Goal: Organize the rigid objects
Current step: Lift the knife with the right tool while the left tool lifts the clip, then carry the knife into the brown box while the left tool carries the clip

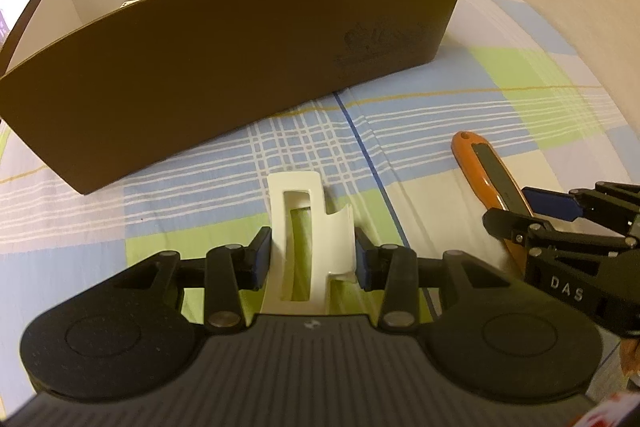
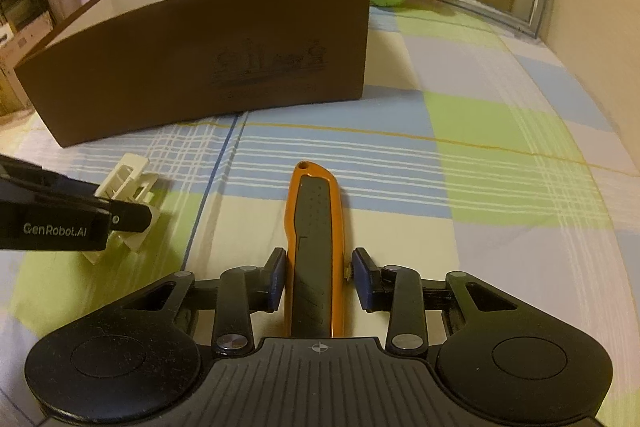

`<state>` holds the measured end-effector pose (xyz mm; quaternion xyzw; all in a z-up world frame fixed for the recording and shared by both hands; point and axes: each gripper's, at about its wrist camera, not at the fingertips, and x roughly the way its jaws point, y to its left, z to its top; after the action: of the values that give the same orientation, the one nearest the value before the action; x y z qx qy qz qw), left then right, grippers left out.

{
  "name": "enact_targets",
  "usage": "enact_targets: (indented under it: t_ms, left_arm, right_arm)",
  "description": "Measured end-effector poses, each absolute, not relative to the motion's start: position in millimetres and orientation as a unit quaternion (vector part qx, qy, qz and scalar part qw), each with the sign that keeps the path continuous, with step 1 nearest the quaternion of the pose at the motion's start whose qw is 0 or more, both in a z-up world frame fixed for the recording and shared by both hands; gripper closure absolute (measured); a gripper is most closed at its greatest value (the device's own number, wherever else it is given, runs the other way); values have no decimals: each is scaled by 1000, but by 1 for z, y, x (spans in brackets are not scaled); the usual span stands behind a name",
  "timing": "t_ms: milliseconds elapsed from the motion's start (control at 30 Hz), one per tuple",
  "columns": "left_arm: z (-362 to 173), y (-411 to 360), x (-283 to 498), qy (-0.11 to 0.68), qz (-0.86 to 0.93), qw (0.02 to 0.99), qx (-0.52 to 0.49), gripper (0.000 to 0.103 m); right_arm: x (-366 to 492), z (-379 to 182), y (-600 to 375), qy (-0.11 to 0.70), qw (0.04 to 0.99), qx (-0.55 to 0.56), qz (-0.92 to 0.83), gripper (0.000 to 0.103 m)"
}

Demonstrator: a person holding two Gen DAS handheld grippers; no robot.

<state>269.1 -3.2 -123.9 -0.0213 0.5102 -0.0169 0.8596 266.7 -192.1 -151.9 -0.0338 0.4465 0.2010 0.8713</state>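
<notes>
Nearest each camera, both grippers are down on the checked blue, green and white bedcover, each astride one object that lies on the cloth. The left gripper has its jaws drawn in to a narrow gap around a white plastic bracket with a long rectangular slot; its blue pads sit right at the bracket's two sides, and as far as the left wrist view shows they are touching it, so I read this as a grip on a piece not yet lifted. The right gripper straddles an orange utility knife with a dark grey grip panel lying lengthwise between its fingers. Its left pad is against the knife's side, while a sliver of bedcover shows between the knife and the right pad, so the jaws are nearly closed but not yet clamped on it.

Farther back stands the open brown cardboard box with a white inside, well apart from both objects. Over its near wall the left wrist view catches the tops of a couple of pale things already inside; what they are I cannot tell. So part of the sorting looks done, and what remains, by my reading, is to carry the bracket and the knife into the box.
</notes>
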Motion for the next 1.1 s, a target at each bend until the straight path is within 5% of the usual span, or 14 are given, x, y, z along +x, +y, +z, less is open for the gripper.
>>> enact_targets:
  t_ms: [1100]
  left_arm:
    - [-18, 37, 258, 419, 22, 906, -50, 67]
  right_arm:
    - [284, -51, -157, 401, 853, 71, 327, 71]
